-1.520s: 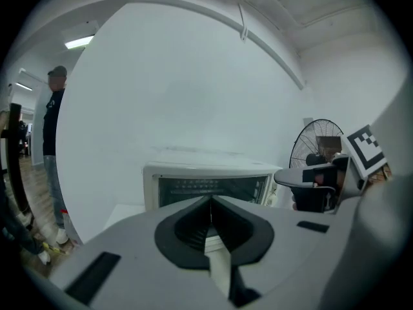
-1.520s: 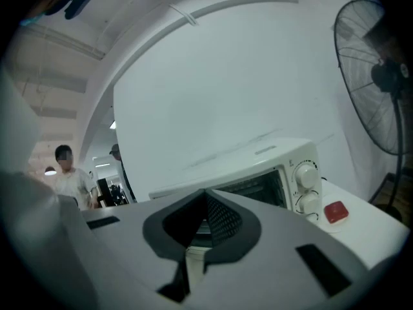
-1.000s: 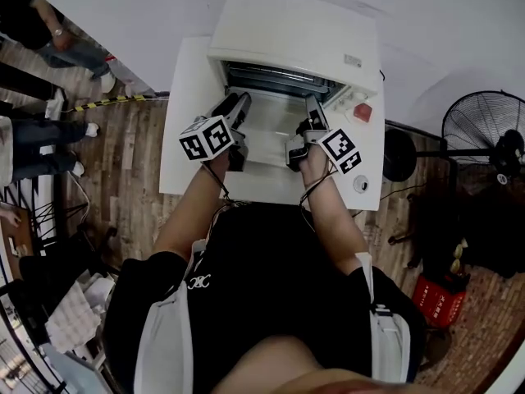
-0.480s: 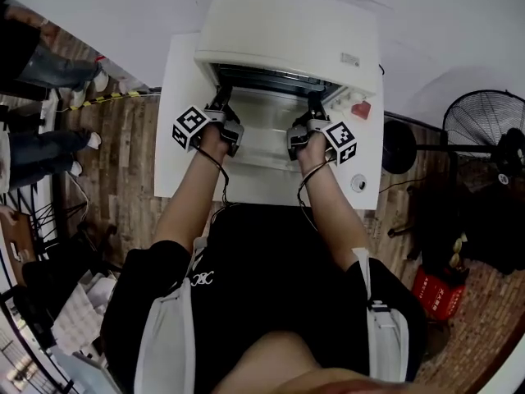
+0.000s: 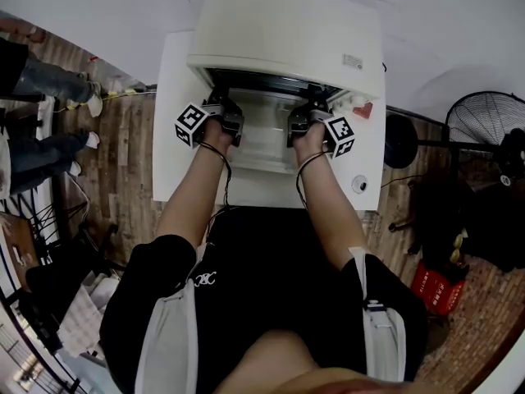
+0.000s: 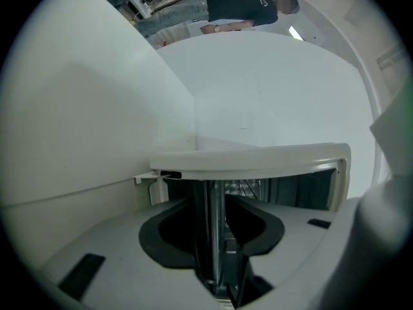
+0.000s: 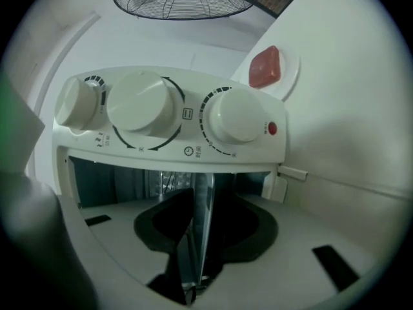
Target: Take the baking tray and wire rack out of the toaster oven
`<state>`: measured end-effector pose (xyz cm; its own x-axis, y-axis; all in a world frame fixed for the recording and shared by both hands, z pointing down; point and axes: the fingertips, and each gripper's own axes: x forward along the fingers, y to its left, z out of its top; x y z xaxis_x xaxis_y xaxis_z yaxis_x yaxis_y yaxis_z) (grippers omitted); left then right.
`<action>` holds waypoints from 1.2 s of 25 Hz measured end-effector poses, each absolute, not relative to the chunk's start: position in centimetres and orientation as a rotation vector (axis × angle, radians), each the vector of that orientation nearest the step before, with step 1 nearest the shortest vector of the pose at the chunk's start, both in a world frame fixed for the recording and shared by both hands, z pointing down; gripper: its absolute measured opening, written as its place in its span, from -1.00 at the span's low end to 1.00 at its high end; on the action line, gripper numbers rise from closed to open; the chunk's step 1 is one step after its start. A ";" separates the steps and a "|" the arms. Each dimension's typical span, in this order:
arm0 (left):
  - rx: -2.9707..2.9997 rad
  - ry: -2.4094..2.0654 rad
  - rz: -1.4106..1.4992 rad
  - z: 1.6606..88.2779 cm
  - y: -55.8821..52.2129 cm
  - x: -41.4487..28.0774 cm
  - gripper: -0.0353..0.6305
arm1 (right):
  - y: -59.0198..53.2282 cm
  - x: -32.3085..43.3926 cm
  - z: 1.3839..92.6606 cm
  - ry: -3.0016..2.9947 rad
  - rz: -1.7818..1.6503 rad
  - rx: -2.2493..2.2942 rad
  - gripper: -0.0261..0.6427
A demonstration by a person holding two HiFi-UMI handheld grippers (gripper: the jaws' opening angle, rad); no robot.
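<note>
The cream toaster oven [image 5: 287,31] stands on a white table [image 5: 176,154] with its door folded down. Both grippers are rolled on their sides at the oven's mouth. My left gripper [image 5: 220,105] is at the left end and my right gripper [image 5: 317,110] at the right end. In the left gripper view a thin metal edge [image 6: 215,225], apparently the baking tray's rim, runs between the jaws of the left gripper [image 6: 216,237], with dark gaps beside it. The right gripper [image 7: 200,237] straddles the same kind of metal edge [image 7: 201,218]. Wire rack bars [image 6: 248,187] show deeper inside.
The control panel with three knobs [image 7: 142,105] sits just above the right gripper. A red object [image 5: 362,110] lies on the table right of the oven. A black fan [image 5: 484,130] stands at the right, and people [image 5: 41,80] stand on the wood floor at the left.
Both hands have gone forward and down from over the door to the oven's mouth. Both grippers have rolled, so the marker cubes now face outward.
</note>
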<state>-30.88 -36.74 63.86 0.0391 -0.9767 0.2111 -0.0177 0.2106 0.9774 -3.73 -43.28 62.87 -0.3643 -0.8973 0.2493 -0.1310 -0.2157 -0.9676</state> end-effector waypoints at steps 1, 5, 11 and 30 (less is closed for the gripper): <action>1.082 -1.281 -1.015 64.0 -36.9 -30.9 -0.44 | -43.5 -3.7 63.0 1.427 -1.637 -1.243 -0.57; 1.084 -1.283 -1.005 64.4 -37.6 -31.1 -0.44 | -44.3 -3.9 63.2 1.392 -1.631 -1.230 -0.56; 1.093 -1.282 -1.034 64.1 -38.3 -31.1 -0.43 | -44.4 -4.1 64.1 1.334 -1.654 -1.245 -0.57; 1.152 -1.194 -1.067 63.4 -37.8 -30.5 -0.82 | -43.2 -3.8 64.2 1.394 -1.644 -1.270 -0.81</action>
<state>-30.52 -37.77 63.43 0.0829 -0.9896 0.1178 0.0061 0.1187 0.9929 -3.76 -43.18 64.25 -0.3380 -0.9021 0.2684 -0.1172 -0.2426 -0.9630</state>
